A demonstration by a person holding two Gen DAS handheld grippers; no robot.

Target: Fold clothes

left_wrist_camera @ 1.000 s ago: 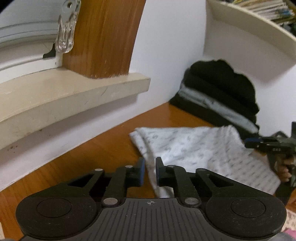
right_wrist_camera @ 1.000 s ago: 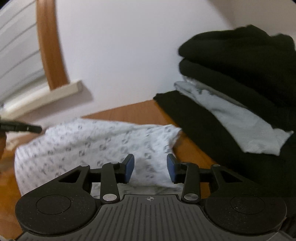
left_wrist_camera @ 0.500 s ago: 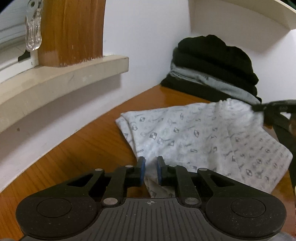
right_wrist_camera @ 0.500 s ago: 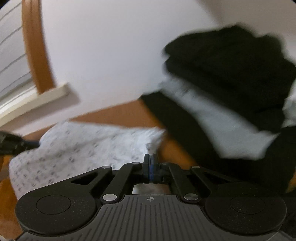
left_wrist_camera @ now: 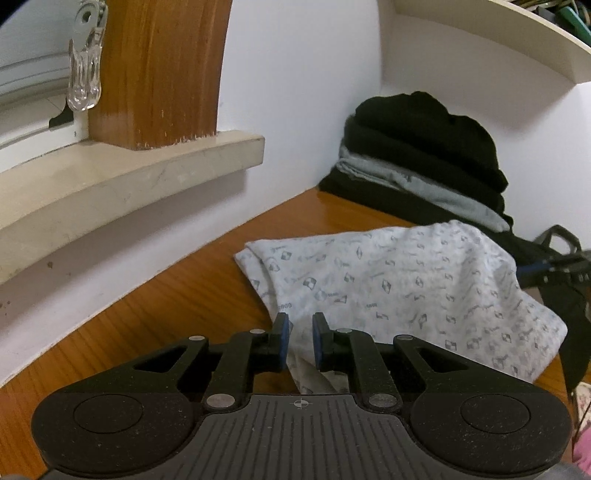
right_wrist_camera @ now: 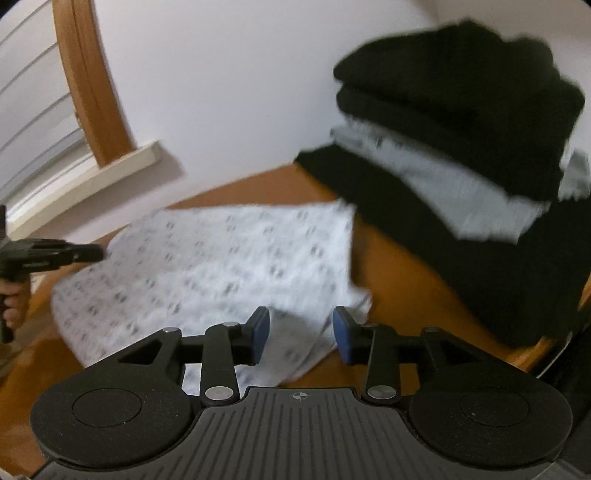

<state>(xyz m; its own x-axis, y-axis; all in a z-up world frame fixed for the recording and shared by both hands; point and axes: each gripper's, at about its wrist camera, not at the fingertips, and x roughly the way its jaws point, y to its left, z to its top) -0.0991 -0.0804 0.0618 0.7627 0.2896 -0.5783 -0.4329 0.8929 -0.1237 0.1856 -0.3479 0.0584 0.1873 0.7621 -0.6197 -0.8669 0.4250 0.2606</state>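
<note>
A white cloth with a small grey print (left_wrist_camera: 406, 280) lies folded on the wooden table (left_wrist_camera: 166, 314). My left gripper (left_wrist_camera: 299, 339) sits at its near left corner, jaws narrow, with the bunched corner pinched between the blue pads. In the right wrist view the same cloth (right_wrist_camera: 221, 258) spreads to the left. My right gripper (right_wrist_camera: 299, 332) hovers over its near right corner with jaws opening; cloth lies between the pads, untouched by them. Each gripper shows at the edge of the other's view: the right gripper (left_wrist_camera: 524, 273) and the left gripper (right_wrist_camera: 92, 253).
A stack of folded black and grey clothes (left_wrist_camera: 424, 155) fills the table's far corner against the white wall, close to the cloth's far right edge (right_wrist_camera: 461, 110). A stone window sill (left_wrist_camera: 129, 184) with a wooden frame and a clear clip (left_wrist_camera: 84, 85) juts out on the left. A shelf (left_wrist_camera: 498, 29) hangs above the stack.
The right gripper's jaws closed half a second ago and now stand apart again. The cloth's right corner, held up before, has dropped back. The left gripper keeps its pinch.
</note>
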